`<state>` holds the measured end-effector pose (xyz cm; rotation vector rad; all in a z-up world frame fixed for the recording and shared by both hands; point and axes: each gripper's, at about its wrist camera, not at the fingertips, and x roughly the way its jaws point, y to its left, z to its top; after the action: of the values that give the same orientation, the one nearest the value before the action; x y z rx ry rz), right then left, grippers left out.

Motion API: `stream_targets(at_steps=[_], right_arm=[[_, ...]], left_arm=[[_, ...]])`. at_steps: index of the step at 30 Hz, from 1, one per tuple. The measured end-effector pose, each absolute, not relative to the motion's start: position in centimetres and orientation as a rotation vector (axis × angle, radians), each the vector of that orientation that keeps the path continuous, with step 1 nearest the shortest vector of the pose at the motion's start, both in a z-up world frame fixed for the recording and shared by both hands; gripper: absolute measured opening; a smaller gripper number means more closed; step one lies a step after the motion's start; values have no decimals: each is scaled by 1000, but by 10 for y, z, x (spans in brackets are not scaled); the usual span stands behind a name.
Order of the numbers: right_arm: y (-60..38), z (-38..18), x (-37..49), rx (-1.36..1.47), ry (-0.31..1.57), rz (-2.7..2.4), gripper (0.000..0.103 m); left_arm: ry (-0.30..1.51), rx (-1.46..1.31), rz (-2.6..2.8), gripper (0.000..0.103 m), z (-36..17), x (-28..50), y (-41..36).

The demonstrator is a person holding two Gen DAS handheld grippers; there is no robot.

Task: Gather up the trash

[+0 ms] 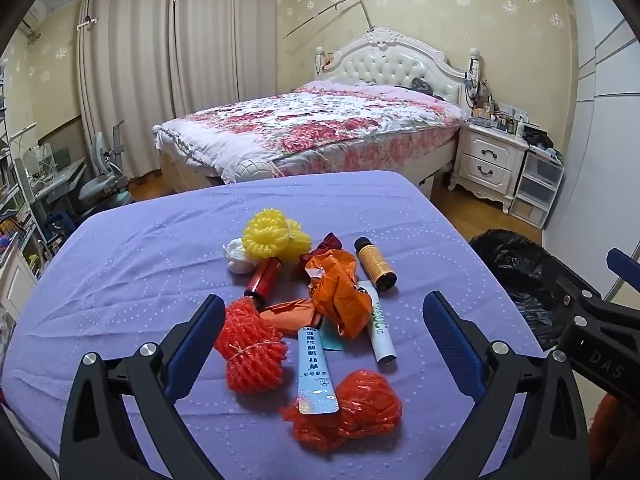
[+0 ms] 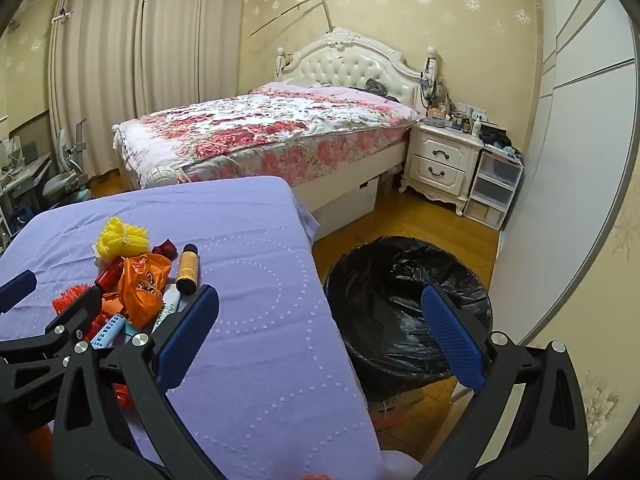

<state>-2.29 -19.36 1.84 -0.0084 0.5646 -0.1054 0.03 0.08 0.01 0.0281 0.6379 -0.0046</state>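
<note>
Your lilac tabletop [image 1: 140, 248] carries the trash [image 1: 320, 304] heaped mid-surface, with the bin [image 2: 400, 304] on the floor at its right edge. Your left tool [image 1: 324, 340] is spread over the heap; your right tool [image 2: 320, 320] is spread too, empty, between tabletop and bin.

Bare purple cloth [image 2: 256, 280] right of the trash heap [image 1: 316, 308]; bin [image 2: 400, 300] mouth unobstructed.
</note>
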Motion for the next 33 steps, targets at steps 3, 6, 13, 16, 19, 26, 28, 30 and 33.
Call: stream_targets(at_steps=[3, 6, 13, 16, 19, 26, 28, 30, 33], right_arm=[[-196, 18, -24, -5, 561, -108, 99], [-199, 17, -24, 1, 570, -107, 99], [-211, 15, -27, 16, 572, -117, 99], [-210, 15, -27, 18, 574, -117, 99], [-210, 14, -27, 18, 579, -115, 99], [-209, 13, -27, 19, 581, -117, 99], [-210, 13, -27, 19, 580, -116, 99], [-210, 13, -27, 19, 582, -115, 99], [-210, 13, -27, 19, 582, -115, 99]], left_arm=[[636, 25, -6, 96, 1, 2, 2], [619, 40, -8, 96, 3, -1, 0], [616, 38, -8, 96, 3, -4, -2], [617, 39, -8, 96, 3, -4, -3], [618, 37, -5, 96, 3, -6, -4], [626, 30, 4, 96, 0, -5, -3], [626, 30, 2, 96, 0, -5, -3], [626, 31, 2, 96, 0, -4, -3], [626, 31, 2, 96, 0, -4, -3]])
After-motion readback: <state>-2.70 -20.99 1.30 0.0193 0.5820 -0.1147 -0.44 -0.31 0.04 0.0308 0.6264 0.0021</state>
